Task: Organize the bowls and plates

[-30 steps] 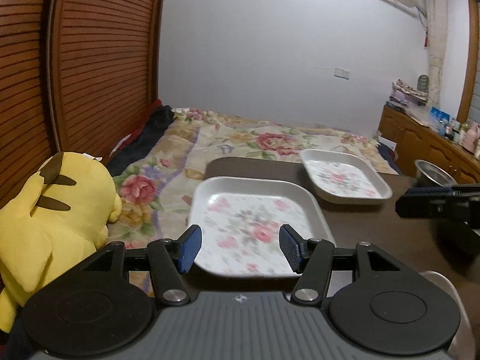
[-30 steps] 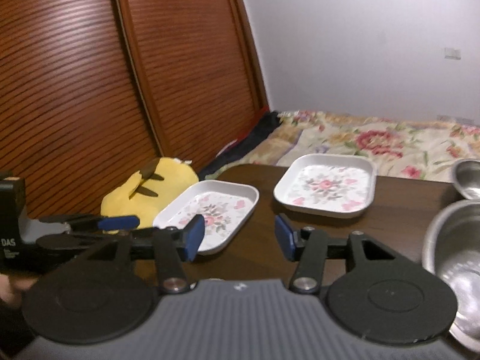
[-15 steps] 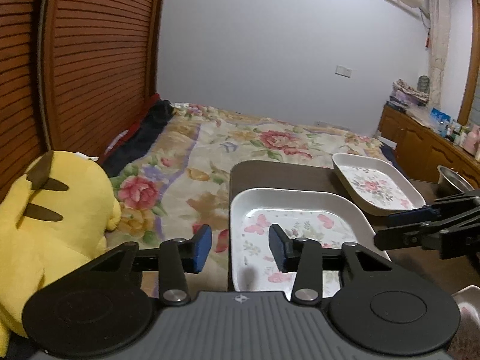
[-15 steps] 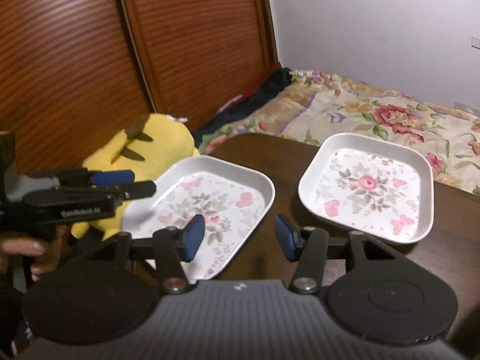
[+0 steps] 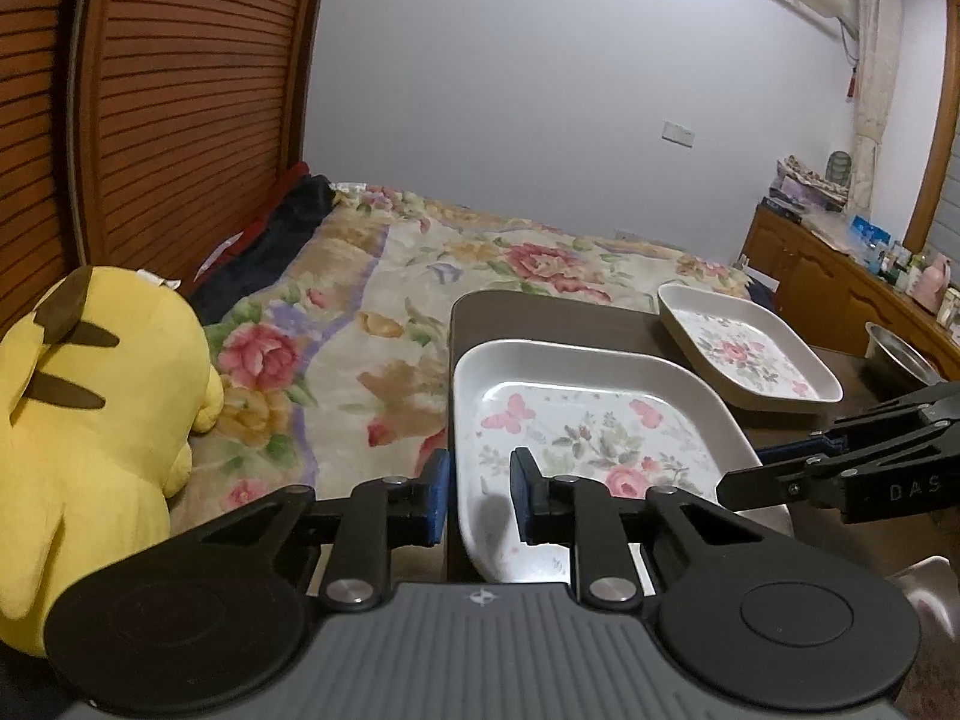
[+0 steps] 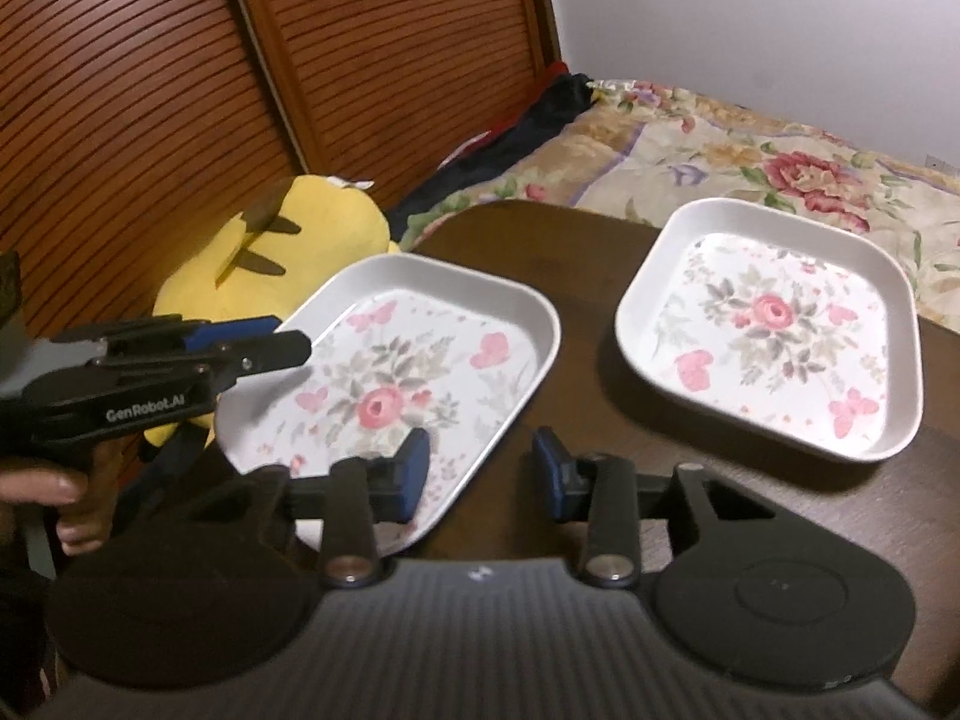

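The left claw [image 5: 479,489] points forward and downward, its jaws just closing to a narrow gap. The right claw [image 6: 480,471] tilts downward, jaws also closing, still apart. A hand [image 6: 57,495] grips the left claw's handle.

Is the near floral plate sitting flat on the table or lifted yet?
Cannot tell for sure. The near floral plate overhangs the table edge, with the left gripper straddling its rim; no clear gap shows beneath.
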`<state>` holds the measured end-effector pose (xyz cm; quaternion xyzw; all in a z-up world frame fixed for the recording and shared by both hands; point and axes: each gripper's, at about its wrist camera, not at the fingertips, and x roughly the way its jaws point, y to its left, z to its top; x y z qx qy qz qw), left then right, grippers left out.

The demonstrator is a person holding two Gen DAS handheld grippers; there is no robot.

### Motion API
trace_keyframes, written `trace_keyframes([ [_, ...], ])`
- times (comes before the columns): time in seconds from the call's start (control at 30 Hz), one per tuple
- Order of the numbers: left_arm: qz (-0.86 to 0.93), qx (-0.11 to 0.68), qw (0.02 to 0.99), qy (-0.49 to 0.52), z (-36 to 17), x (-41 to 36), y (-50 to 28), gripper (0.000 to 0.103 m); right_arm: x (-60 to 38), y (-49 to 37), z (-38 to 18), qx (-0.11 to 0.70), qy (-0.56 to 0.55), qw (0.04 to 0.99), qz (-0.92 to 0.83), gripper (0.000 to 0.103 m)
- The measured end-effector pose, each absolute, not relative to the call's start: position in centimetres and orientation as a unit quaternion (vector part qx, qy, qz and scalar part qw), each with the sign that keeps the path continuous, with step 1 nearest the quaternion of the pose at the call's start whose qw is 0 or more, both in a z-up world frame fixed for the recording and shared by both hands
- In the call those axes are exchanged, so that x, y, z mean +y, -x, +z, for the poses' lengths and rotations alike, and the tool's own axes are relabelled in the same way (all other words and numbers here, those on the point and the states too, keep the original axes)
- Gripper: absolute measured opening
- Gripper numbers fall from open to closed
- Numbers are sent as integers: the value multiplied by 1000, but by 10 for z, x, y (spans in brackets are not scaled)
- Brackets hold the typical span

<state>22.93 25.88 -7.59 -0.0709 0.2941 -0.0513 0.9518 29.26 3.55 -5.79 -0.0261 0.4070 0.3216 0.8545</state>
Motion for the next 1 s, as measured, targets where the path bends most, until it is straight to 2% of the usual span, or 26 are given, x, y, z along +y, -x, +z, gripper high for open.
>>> trace_keyframes([
  [0.07, -49, 298, 951, 73, -78, 259, -228, 20, 36, -293, -59, 410, 26, 851, 326, 28],
  [0.23, -47, 303, 949, 73, -79, 258, -227, 13, 38, -293, -60, 411, 32, 851, 326, 22],
  [0.33, -37, 310, 947, 76, -77, 257, -226, 11, 38, -295, -61, 413, 26, 851, 325, 21],
  [0.63, -32, 300, 952, 58, -51, 243, -207, 11, 34, -296, -57, 416, 20, 849, 326, 16],
  [1.0, -46, 283, 957, 45, -21, 209, -174, 11, 11, -268, -24, 388, 9, 863, 325, 16],
])
